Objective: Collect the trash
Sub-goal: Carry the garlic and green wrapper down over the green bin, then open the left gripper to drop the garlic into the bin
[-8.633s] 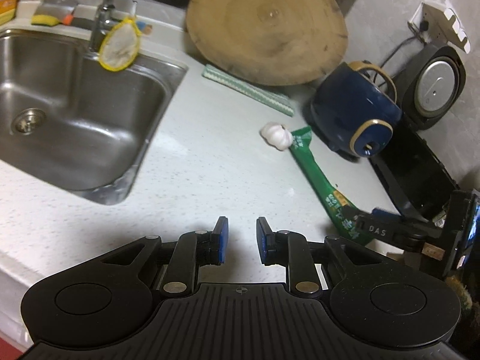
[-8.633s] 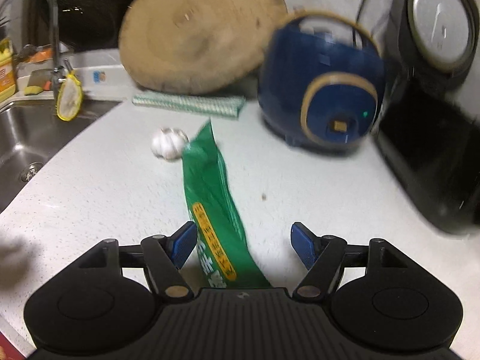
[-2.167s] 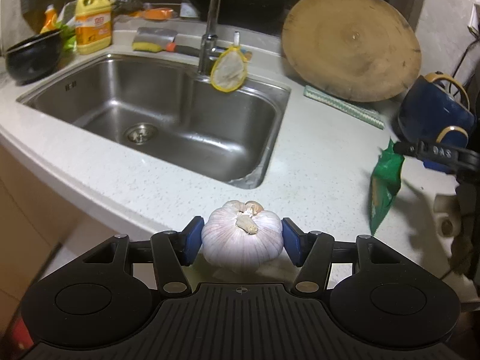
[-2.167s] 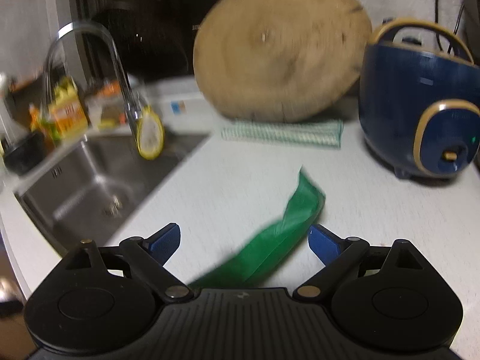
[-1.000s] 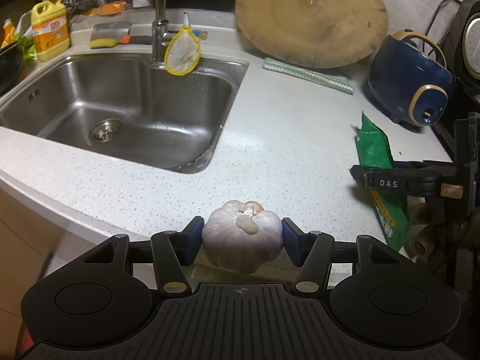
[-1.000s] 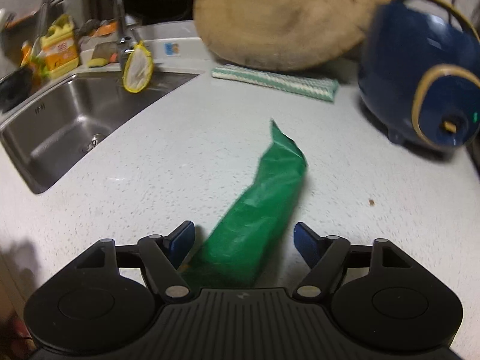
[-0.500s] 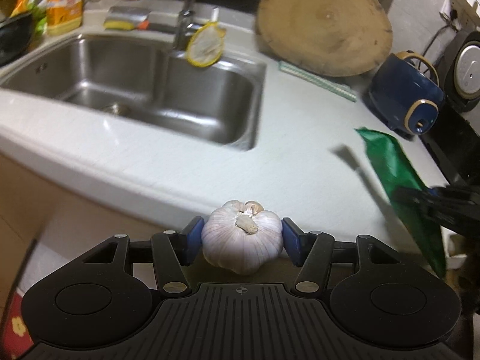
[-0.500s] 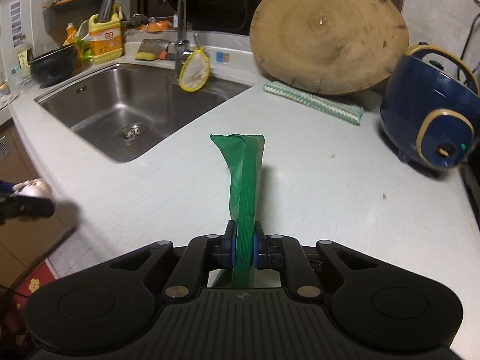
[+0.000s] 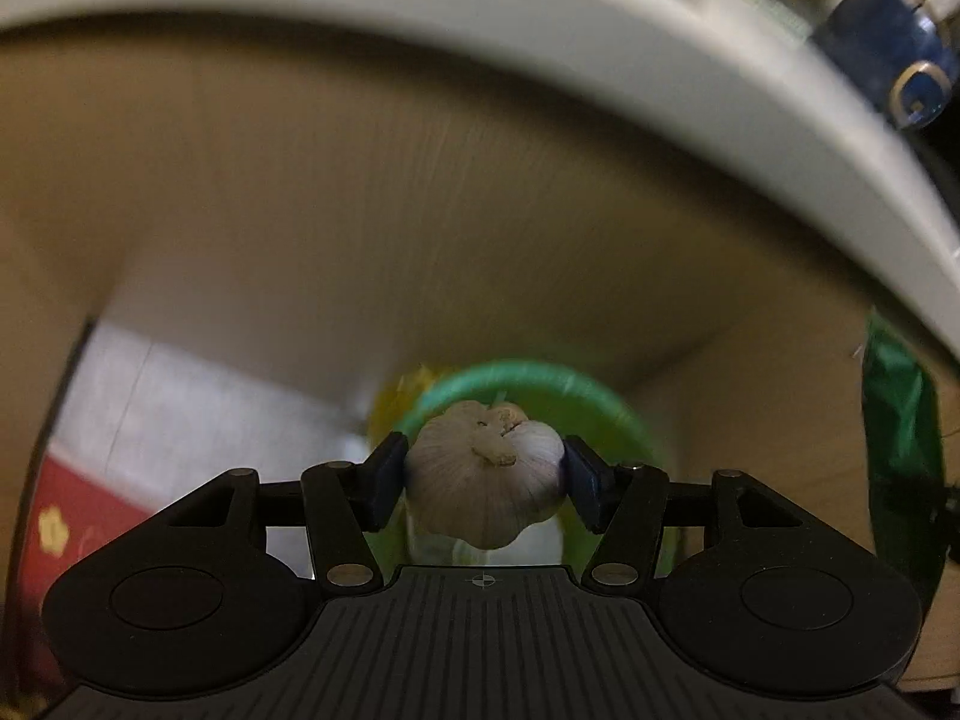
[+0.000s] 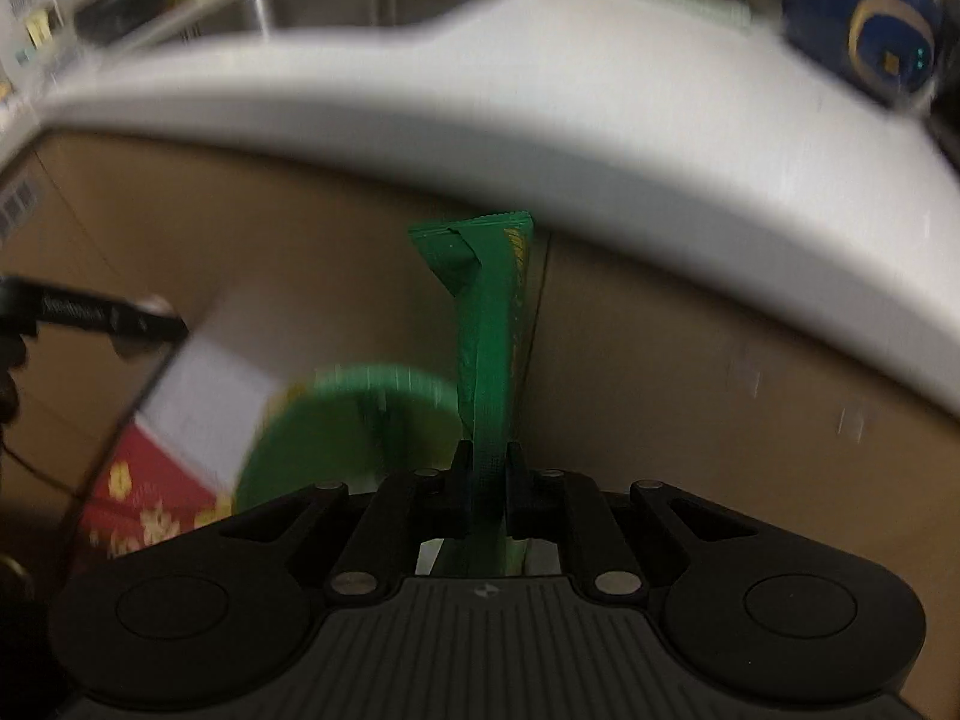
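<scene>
Your fingers pinch trash above the green bin.
Left gripper clamps garlic; right gripper squeezes the green wrapper, print unreadable.

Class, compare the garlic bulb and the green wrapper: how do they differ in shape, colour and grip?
The garlic bulb is round and pale; the green wrapper is long, flat and creased. The bulb fills wide-set jaws of the left gripper; the wrapper is pinched thin in the right gripper. Both are held above a green bin.
</scene>
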Action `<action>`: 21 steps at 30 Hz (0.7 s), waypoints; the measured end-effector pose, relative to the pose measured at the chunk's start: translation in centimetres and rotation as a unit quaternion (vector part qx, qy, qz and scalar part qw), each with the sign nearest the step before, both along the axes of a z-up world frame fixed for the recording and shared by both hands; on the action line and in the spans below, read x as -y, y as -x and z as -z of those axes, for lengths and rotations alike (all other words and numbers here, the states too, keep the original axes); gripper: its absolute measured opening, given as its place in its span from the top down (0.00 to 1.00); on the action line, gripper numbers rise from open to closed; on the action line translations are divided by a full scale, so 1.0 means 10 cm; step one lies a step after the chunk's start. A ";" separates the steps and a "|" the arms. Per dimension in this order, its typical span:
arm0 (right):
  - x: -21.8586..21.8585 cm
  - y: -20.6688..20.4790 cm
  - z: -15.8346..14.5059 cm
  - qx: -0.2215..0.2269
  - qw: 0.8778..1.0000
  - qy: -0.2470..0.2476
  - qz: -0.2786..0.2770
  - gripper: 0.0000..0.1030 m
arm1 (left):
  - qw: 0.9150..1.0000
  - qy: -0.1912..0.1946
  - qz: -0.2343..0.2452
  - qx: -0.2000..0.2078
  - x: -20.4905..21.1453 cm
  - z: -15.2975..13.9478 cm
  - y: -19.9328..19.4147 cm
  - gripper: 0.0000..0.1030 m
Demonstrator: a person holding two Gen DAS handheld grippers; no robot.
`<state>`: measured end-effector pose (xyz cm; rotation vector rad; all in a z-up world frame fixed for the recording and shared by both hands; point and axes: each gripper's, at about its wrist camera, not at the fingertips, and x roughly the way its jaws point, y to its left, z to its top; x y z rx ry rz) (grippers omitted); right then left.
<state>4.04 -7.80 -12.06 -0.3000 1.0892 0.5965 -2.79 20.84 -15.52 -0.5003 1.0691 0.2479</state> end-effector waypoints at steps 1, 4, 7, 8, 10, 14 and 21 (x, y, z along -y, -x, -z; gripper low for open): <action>0.02 0.03 0.14 -0.026 1.000 0.003 0.005 0.92 | 1.000 0.005 -0.001 -0.014 0.03 0.08 0.04 0.40; -0.01 0.15 0.56 -0.100 0.995 -0.006 -0.001 0.92 | 0.999 0.007 0.012 -0.049 0.19 0.32 0.11 0.40; -0.12 0.28 1.07 -0.187 0.982 -0.030 -0.001 0.92 | 0.995 0.013 0.025 -0.095 0.36 0.60 0.16 0.40; -0.16 0.34 1.23 -0.211 0.977 -0.041 0.002 0.92 | 0.994 0.018 0.036 -0.102 0.42 0.70 0.21 0.40; -0.23 0.48 1.52 -0.235 0.971 -0.047 0.001 0.92 | 0.990 0.016 0.054 -0.129 0.52 0.94 0.24 0.40; -0.20 0.64 1.77 -0.236 0.971 -0.034 -0.005 0.92 | 0.986 0.025 0.065 -0.149 0.62 1.36 0.23 0.40; 0.20 0.35 1.83 -0.184 0.982 -0.011 0.046 0.92 | 0.989 0.053 0.060 -0.127 0.73 1.88 -0.34 0.40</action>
